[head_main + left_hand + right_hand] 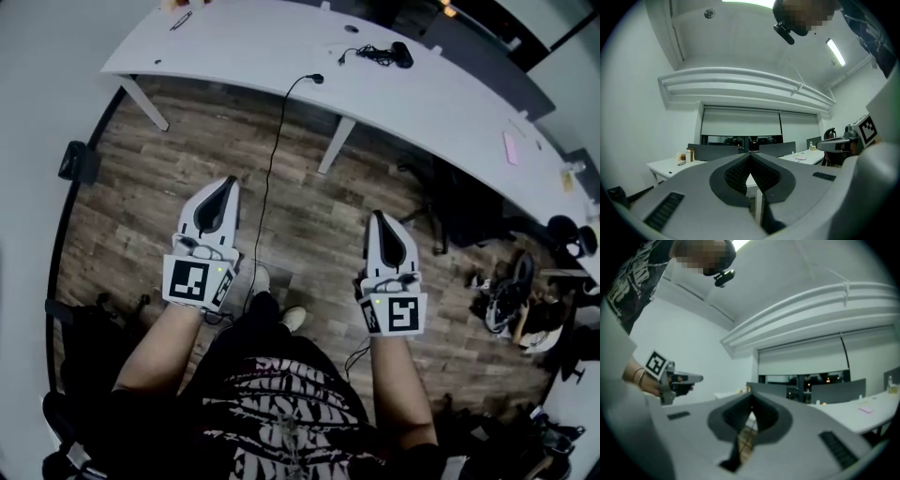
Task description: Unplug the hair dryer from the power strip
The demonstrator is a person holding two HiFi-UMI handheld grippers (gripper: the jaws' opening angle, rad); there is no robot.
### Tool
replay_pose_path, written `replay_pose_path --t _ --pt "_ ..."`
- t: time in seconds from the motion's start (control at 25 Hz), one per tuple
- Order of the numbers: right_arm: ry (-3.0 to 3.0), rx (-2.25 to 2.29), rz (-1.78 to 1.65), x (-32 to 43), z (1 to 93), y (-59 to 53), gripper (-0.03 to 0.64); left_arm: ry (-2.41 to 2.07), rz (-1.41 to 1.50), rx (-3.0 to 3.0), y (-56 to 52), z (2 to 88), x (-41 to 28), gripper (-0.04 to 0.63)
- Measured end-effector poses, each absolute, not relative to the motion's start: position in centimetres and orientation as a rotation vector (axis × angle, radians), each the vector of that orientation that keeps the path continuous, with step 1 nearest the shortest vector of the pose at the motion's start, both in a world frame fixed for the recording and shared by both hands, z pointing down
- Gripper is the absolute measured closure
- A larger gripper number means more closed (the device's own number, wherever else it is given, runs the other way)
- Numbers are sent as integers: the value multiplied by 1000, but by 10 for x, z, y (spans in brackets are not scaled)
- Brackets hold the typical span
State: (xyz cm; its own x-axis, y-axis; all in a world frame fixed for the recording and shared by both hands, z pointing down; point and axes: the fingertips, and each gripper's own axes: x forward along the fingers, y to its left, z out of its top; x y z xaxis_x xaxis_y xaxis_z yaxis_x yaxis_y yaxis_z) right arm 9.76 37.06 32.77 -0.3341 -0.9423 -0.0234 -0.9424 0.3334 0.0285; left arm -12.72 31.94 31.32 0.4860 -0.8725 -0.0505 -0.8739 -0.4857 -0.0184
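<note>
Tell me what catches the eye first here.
The left gripper and right gripper, both shut and empty, are held level over a wooden floor. Beyond them a long white table curves across the head view's top, and a thin black cable hangs from its edge to the floor.

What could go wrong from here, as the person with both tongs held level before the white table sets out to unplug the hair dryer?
1. The black cable hangs off the white table and trails down to the floor beside the person's shoes; a step forward could snag it.
2. The left tongs and right tongs are shut and empty; reaching for a plug like that might only knock it.
3. No power strip shows; the wrong cord may get pulled.
</note>
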Motion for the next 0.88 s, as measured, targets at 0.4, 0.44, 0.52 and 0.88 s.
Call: replay_pose_path --t 0.4,0.44,0.52,0.88 --pt "2588 -1804 37 94 338 361 589 1586 22 -2680 310 324 -131 572" --pt "2587 -1808 30 95 339 360 589 1587 17 -2681 308 325 -131 572" --pt "2583 -1814 19 97 341 356 589 1589 8 -2682 304 327 -131 572" --pt "2591 -1826 20 104 340 338 589 1588 -11 -2687 284 329 -127 572"
